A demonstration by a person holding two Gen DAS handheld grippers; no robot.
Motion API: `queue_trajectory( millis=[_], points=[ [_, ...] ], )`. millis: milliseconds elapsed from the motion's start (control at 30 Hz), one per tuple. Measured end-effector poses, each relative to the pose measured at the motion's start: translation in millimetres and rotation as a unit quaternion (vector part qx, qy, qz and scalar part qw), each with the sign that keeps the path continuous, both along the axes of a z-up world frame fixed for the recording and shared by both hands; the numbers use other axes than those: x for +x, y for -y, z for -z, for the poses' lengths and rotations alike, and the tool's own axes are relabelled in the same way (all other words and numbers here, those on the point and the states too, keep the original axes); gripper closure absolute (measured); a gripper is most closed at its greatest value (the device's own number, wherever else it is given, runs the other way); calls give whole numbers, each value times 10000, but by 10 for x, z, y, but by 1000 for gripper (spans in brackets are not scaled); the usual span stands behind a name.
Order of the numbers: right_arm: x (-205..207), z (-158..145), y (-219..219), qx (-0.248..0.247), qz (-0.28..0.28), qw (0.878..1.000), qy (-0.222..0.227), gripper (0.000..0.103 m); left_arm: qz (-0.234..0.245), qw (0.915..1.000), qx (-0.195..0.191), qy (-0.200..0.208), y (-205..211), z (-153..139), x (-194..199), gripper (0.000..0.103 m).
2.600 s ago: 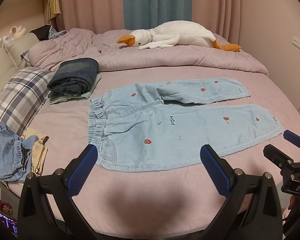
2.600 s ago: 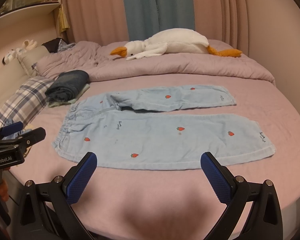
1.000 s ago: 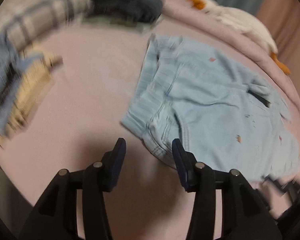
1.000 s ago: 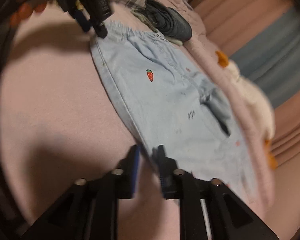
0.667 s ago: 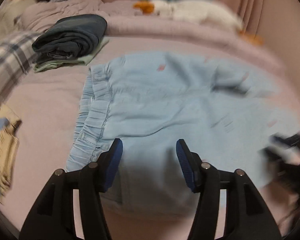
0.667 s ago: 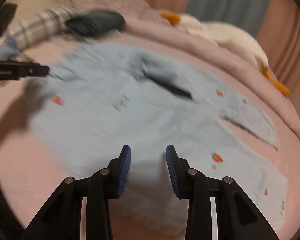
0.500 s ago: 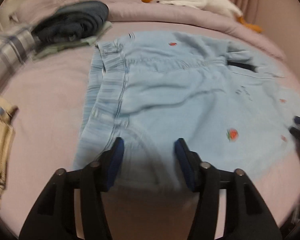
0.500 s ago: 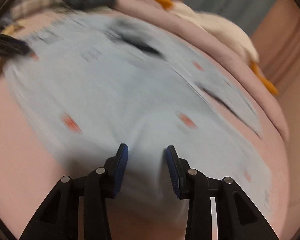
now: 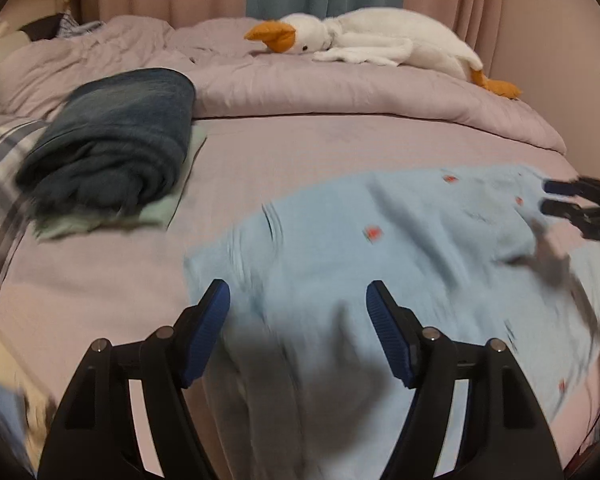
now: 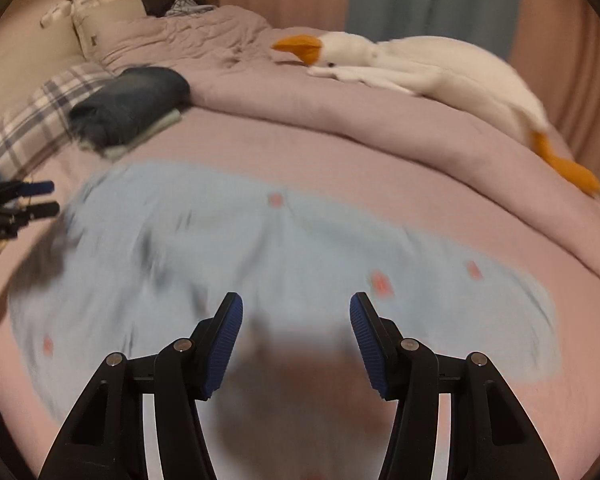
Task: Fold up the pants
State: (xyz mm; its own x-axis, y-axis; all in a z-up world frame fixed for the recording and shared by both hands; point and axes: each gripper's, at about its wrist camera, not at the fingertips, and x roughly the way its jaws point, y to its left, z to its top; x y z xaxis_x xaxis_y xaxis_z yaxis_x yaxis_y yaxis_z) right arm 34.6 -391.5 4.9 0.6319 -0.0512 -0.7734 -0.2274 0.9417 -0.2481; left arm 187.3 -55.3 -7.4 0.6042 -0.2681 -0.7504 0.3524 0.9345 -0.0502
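Pants, one light blue pair dotted with small red strawberries, lie spread on the pink bed, blurred with motion in both views. Two grippers hang over them. From the left wrist, the left gripper shows its two blue pads standing apart over the waist end; its jaws have just been opening, and the cloth lies below the gap with neither pad pressing on it. From the right wrist, the right gripper stands likewise over the leg part; its jaws have also just been opening, and nothing is clamped between them. Each gripper also appears at the edge of the other's view, at the far end of the pants.

One white goose plush with an orange beak rests on one rumpled pink quilt at the back. One dark folded garment sits on a pale green one, beside one plaid pillow.
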Motion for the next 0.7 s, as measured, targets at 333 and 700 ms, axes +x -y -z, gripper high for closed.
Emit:
queue_trajectory(
  millis=[333,700],
  points=[
    [1427,440,-294,-754,-743,9882,-1111,48,599,9868,359,-1459,55,379,1064,39],
    [1399,906,-658,-2094,-1459,9517,-1704,99,878,9847,934,-1182,221,372,1019,75]
  ],
)
